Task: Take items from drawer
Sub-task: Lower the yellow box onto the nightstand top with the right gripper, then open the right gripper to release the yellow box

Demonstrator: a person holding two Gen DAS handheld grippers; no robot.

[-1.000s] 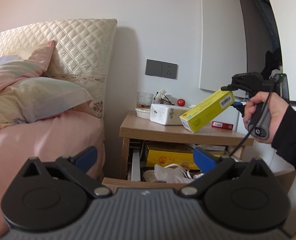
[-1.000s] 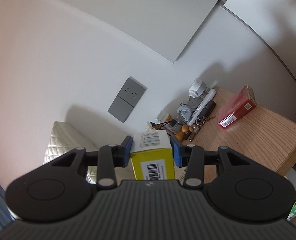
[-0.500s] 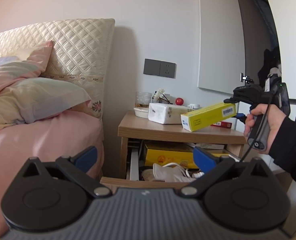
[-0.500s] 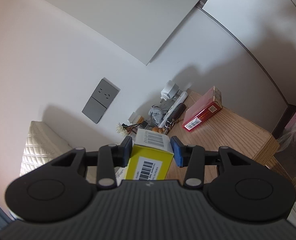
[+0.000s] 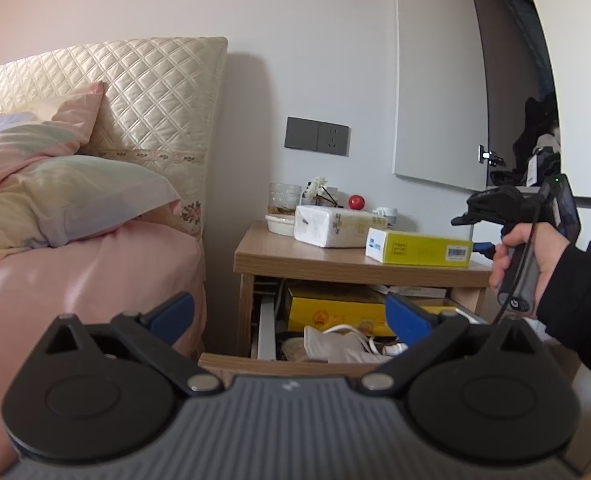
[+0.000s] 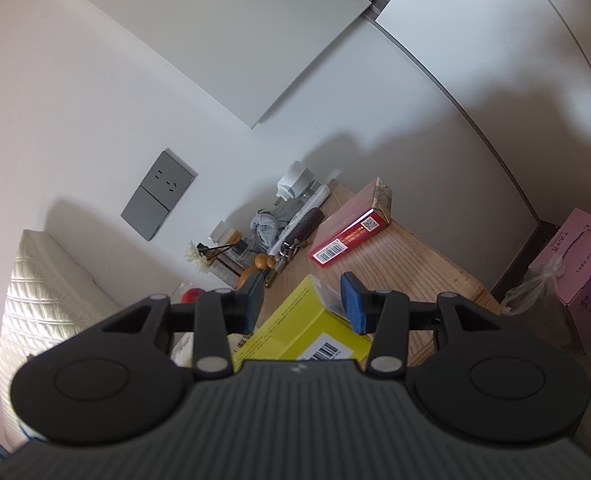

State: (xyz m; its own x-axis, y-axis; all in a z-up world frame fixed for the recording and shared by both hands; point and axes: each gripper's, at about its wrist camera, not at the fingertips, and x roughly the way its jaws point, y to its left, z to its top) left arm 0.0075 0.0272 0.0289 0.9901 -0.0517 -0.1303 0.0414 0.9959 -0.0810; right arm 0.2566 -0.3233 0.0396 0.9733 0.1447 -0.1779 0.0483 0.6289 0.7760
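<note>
A yellow box point(image 5: 419, 247) lies flat on the wooden nightstand top point(image 5: 295, 256). In the right wrist view the yellow box point(image 6: 307, 328) sits between my right gripper's blue pads point(image 6: 353, 304), which stand slightly apart from its sides. My right gripper point(image 6: 302, 300) is open; it also shows in the left wrist view point(image 5: 481, 246) at the box's right end. My left gripper point(image 5: 289, 312) is open and empty in front of the open drawer point(image 5: 279, 366), which holds a yellow carton point(image 5: 335, 312), a white mask and cables.
On the nightstand are a white tissue pack point(image 5: 329, 226), a glass jar point(image 5: 285, 200), a red ball point(image 5: 356, 201), a red box point(image 6: 349, 230), keys and a charger. A bed with pink bedding point(image 5: 75, 272) is at left. A pink bag point(image 6: 575, 268) stands on the floor at right.
The right gripper lowered the tilted yellow box until it lay flat on the nightstand top, then its jaws widened and let go of it. The left gripper stayed put.
</note>
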